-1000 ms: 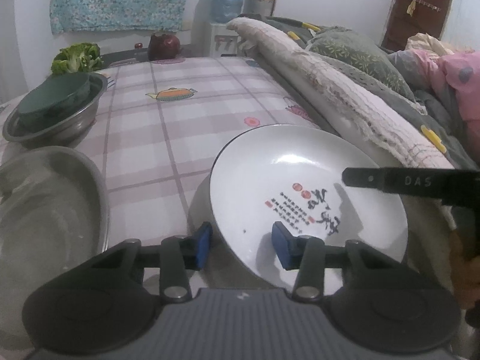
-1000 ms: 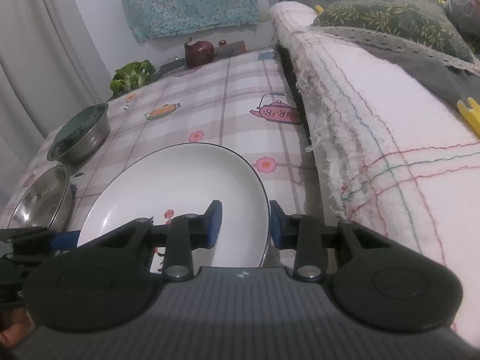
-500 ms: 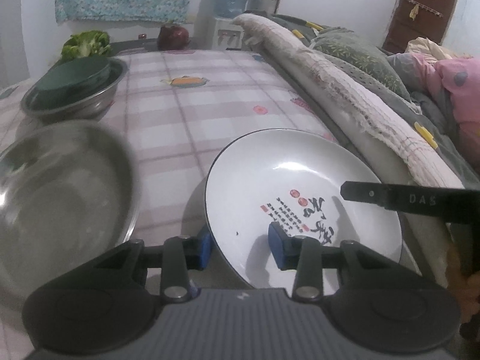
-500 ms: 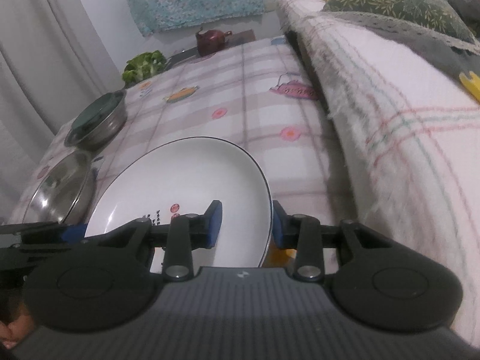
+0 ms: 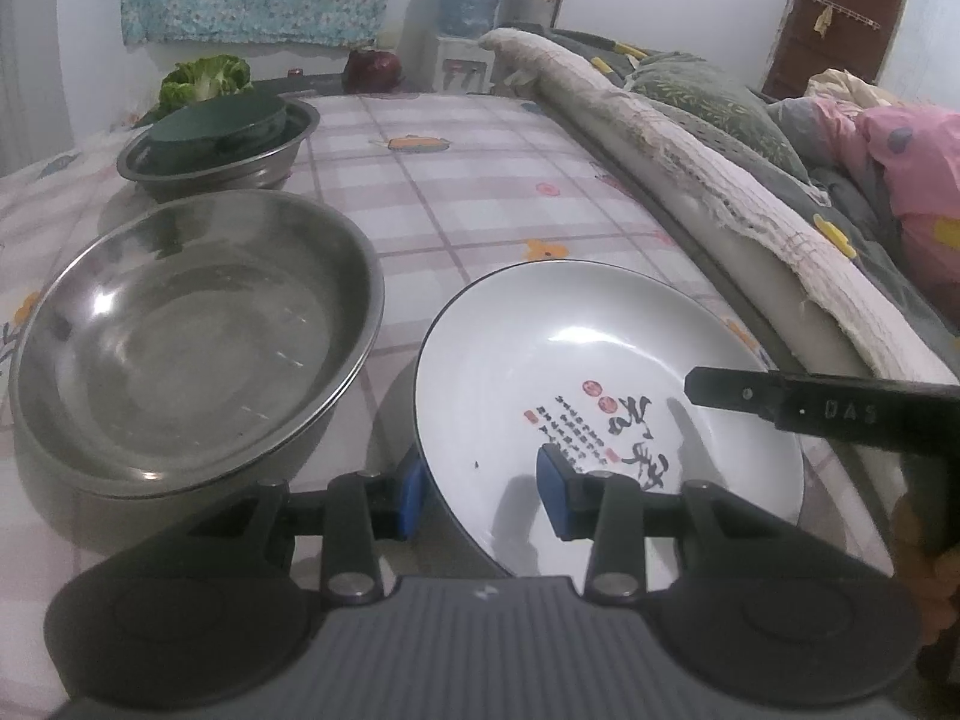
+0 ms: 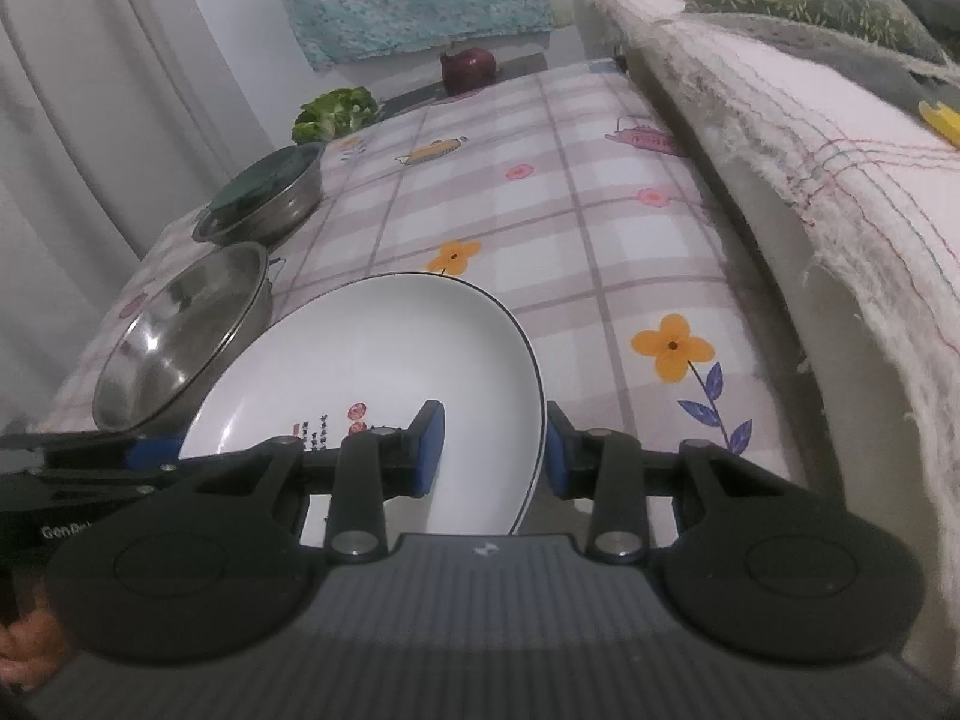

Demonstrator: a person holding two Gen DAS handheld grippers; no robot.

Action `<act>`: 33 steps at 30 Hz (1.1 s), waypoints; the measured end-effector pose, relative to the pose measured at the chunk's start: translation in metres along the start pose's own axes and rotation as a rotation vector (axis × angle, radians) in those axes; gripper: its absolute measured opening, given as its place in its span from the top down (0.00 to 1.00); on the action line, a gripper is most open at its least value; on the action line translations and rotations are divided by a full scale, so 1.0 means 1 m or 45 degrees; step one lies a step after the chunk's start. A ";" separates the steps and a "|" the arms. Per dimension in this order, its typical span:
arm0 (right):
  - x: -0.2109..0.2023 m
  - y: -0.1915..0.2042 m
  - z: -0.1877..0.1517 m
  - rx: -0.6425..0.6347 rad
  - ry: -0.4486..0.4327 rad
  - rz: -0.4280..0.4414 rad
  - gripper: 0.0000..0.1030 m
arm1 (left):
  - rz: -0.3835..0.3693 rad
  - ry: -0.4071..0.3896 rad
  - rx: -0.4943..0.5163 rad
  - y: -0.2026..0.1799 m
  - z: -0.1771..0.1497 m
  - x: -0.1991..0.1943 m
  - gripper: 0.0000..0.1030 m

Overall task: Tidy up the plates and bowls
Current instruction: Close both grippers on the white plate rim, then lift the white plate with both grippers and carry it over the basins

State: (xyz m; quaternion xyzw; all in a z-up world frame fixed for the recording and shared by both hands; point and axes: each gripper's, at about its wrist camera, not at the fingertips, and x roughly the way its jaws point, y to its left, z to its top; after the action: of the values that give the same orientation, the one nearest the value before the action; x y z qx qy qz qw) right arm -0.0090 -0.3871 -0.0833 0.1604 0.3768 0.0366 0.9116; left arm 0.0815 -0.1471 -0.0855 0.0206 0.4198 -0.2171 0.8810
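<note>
From the left wrist view, the left claw (image 5: 483,495) straddles the near-left rim of the round white glazed ceramic plate with red and black calligraphy (image 5: 606,387), one blue pad under the rim and one over the face, with a gap showing, so it looks not yet clamped; the plate seems raised slightly above the checked, flower-printed tabletop (image 5: 474,192), just right of the wide shallow stainless-steel basin (image 5: 180,330). Beyond sits a smaller steel bowl holding a dark green bowl (image 5: 222,141). Judging by its gloss, the plate is stiff, brittle, fairly heavy and slippery, so the rim is the only sensible hold, taken on opposite sides. From the right wrist view, the right claw (image 6: 495,450) brackets the plate's (image 6: 372,354) thin dark-edged right rim, pads apart on either side; whether they press on it I cannot tell. The steel basin (image 6: 180,330) gleams smooth and hard nearby.
</note>
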 end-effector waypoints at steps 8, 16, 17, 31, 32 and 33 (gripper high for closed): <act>-0.008 0.008 -0.016 -0.058 -0.018 -0.038 0.68 | 0.022 -0.018 0.028 -0.001 -0.002 0.006 0.60; -0.009 0.011 -0.022 -0.086 -0.051 -0.065 0.67 | 0.003 -0.037 0.034 -0.003 -0.001 0.012 0.51; -0.009 0.012 -0.022 -0.089 -0.055 -0.068 0.67 | 0.004 -0.041 0.039 -0.004 -0.001 0.013 0.49; -0.006 0.018 -0.022 -0.093 -0.094 -0.112 0.65 | 0.026 -0.038 -0.009 -0.004 0.001 0.010 0.47; -0.007 0.019 -0.022 -0.095 -0.094 -0.110 0.65 | 0.027 -0.039 -0.012 -0.004 0.001 0.009 0.47; -0.007 0.019 -0.022 -0.099 -0.094 -0.108 0.65 | 0.029 -0.041 -0.012 -0.004 0.002 0.008 0.47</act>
State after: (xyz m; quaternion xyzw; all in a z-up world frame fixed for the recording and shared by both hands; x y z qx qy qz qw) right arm -0.0284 -0.3643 -0.0867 0.1100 0.3477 0.0064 0.9311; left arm 0.0856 -0.1538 -0.0899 0.0175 0.4064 -0.2055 0.8901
